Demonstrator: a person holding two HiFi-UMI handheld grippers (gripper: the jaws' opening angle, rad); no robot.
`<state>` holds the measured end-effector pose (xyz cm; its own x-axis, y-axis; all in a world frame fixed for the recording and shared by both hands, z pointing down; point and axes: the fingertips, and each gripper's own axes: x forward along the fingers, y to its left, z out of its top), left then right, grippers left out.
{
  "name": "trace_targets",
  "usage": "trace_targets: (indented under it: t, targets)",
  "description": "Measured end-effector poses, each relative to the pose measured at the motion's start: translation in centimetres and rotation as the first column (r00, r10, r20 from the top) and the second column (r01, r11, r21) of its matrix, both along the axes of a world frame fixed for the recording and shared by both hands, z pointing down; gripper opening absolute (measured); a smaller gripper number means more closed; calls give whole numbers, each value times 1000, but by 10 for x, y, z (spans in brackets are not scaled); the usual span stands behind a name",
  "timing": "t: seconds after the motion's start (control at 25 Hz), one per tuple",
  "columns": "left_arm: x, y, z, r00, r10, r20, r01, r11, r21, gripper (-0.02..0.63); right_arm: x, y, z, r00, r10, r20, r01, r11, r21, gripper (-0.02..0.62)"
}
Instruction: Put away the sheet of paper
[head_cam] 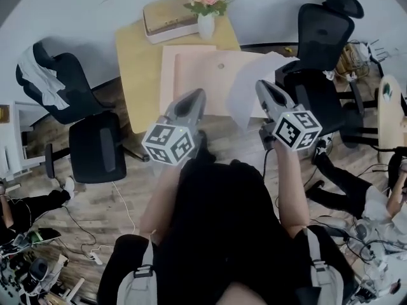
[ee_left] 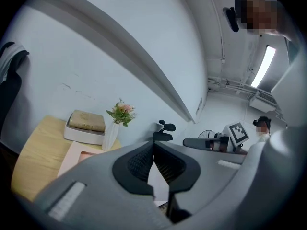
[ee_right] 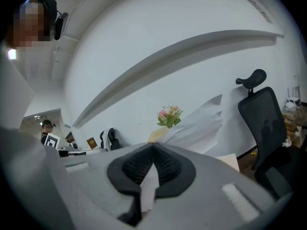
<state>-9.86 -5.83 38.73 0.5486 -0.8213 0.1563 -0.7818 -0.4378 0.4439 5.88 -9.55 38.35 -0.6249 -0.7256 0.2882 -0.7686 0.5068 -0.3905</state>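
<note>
A white sheet of paper (head_cam: 245, 89) hangs in the air over the right part of a pale wooden table (head_cam: 137, 62). My right gripper (head_cam: 262, 86) is shut on its lower edge. In the right gripper view the sheet (ee_right: 197, 123) rises past the closed jaws of the right gripper (ee_right: 153, 145), and a strip of it shows between the pads. A flat pink folder (head_cam: 191, 75) lies on the table. My left gripper (head_cam: 200, 95) hovers over the folder's near edge, left of the sheet. Its jaws meet at the tips in the left gripper view (ee_left: 153, 145), holding nothing I can make out.
A white vase of flowers (head_cam: 206, 19) and a tray holding a book (head_cam: 166, 18) stand at the table's far edge. One black office chair (head_cam: 95, 138) stands to the left, another (head_cam: 324, 40) to the right. Cables and a seated person's legs (head_cam: 343, 183) are on the floor at right.
</note>
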Motion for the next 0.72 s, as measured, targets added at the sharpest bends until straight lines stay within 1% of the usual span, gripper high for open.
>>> trace_targets:
  t: [0.2, 0.36, 0.52, 0.72]
  targets:
    - [-29, -11, 4, 999, -30, -16, 30, 1000, -7, 11, -35, -16, 12, 999, -43, -24, 43, 999, -25, 3]
    - [-39, -20, 8, 998, -54, -21, 54, 998, -20, 11, -49, -30, 25, 996, -77, -41, 75, 996, -52, 3]
    - [-38, -29, 15, 997, -82, -7, 82, 996, -41, 11, -53, -44, 45, 991, -123, -50, 118, 989, -90, 3]
    - [-30, -43, 21, 988, -155, 17, 155, 985, -79, 11, -42, -61, 83, 982, -184, -50, 174, 971, -167, 3]
